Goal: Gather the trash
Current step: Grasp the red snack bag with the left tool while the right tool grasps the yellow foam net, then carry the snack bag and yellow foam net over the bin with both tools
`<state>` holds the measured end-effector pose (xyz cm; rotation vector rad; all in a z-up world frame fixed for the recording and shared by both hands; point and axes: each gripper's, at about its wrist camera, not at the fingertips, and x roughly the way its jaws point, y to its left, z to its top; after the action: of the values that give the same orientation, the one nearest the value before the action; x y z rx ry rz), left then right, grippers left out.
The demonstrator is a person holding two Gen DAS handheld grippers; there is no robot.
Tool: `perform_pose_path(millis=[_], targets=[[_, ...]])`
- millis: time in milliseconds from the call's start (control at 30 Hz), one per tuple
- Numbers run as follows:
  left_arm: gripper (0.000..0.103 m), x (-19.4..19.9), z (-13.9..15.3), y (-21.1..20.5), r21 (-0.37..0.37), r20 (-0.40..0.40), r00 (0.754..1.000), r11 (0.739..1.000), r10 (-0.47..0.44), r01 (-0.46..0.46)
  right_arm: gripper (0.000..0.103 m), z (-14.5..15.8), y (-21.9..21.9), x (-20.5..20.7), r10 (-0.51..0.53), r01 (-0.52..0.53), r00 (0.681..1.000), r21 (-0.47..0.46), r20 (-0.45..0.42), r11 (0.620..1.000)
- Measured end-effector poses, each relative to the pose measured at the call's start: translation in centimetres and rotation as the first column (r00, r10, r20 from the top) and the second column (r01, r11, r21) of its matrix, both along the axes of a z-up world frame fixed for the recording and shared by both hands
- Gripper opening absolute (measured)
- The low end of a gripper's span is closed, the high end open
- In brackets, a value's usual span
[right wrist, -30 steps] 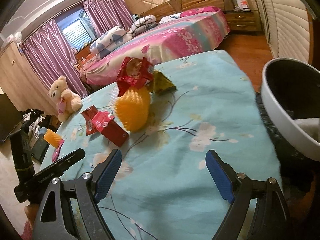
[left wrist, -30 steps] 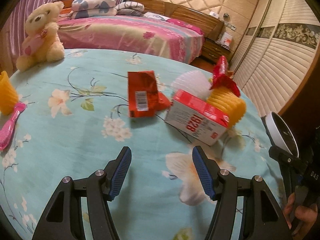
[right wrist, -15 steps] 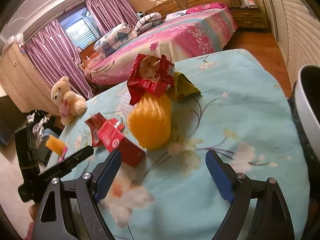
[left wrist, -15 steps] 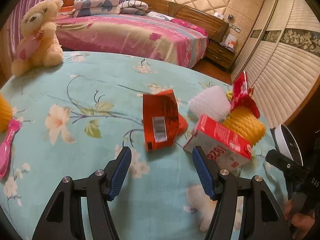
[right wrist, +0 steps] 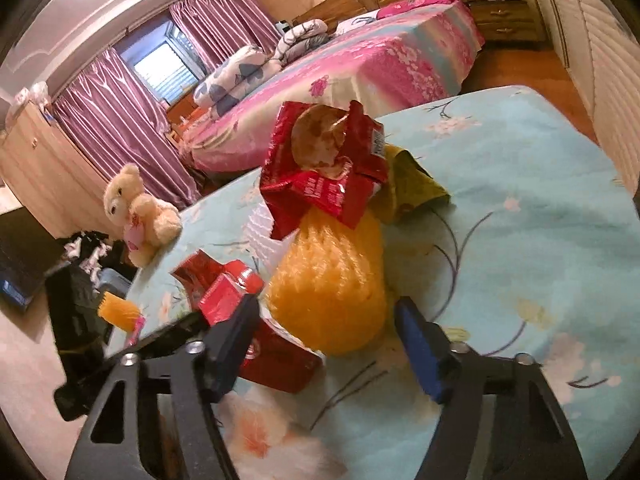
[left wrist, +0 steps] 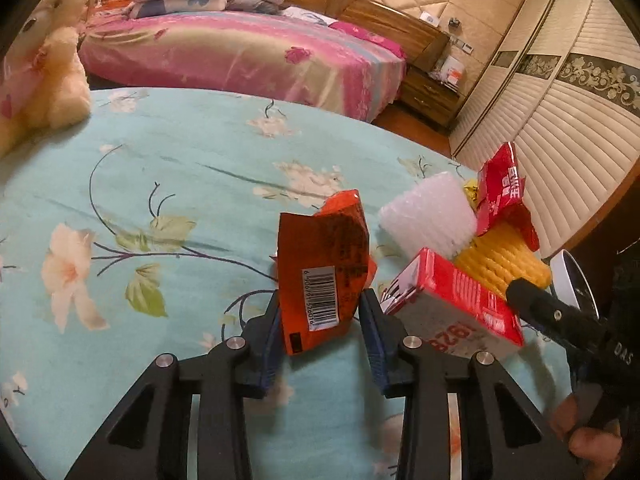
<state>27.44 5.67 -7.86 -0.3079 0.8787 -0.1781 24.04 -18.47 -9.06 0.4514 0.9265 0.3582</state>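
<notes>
You see: tablecloth (left wrist: 168, 168), pale turquoise with cream blossoms, green leaves, dark stems. Wrapper (left wrist: 320, 272), orange-red with a white barcode patch. At its 3 o'clock, carton (left wrist: 460, 304), red and white. Foam net (right wrist: 332, 284), yellow; second foam net (left wrist: 428, 220), white. Crumpled packet (right wrist: 324, 168), red. Teddy bear (right wrist: 140, 212), cream with pink. Bedspread (left wrist: 240, 52), pink-striped floral.

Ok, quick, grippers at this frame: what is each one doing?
Left gripper: jaws closing around the orange wrapper, pads not clearly pressing it yet.
Right gripper: jaws closing around the yellow foam net, not gripped yet.
</notes>
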Motion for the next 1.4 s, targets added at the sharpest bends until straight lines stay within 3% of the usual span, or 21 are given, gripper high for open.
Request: perform_pose_path(millis=[100, 200, 567, 967, 1400], targets=[[0.025, -0.4, 0.2, -0.2, 0.019, 0.020, 1.000, 1.000, -0.009, 0.009, 0.038, 0.5, 0.1, -0.3, 0.024, -0.024, 0.999, 0.002, 0.021, 1.000], [0.021, -1.2, 0.5, -0.3, 0.047, 0.038, 0.999, 0.999, -0.008, 0.006, 0.032, 0.9, 0.4, -0.8, 0.041, -0.040, 0.999, -0.021, 0.026, 0.999], [0.020, -7.1, 1.9, -0.1, 0.004, 0.076, 0.997, 0.999, 0.035, -0.036, 0.029, 2.2, -1.3, -4.6, 0.041, -0.037, 0.997, -0.072, 0.061, 0.997], [0.020, -11.4, 3.4, -3.6, -0.032, 0.098, 0.989, 0.993, -0.109, 0.112, 0.029, 2.9, -4.4, -8.2, -0.001, 0.006, 0.997, -0.072, 0.073, 0.997], [0.020, -10.4, 4.1, -8.1, -0.034, 0.108, 0.968, 0.972, -0.228, 0.233, 0.029, 3.8, -9.3, -10.9, -0.093, 0.100, 0.991, -0.065, 0.100, 0.993]])
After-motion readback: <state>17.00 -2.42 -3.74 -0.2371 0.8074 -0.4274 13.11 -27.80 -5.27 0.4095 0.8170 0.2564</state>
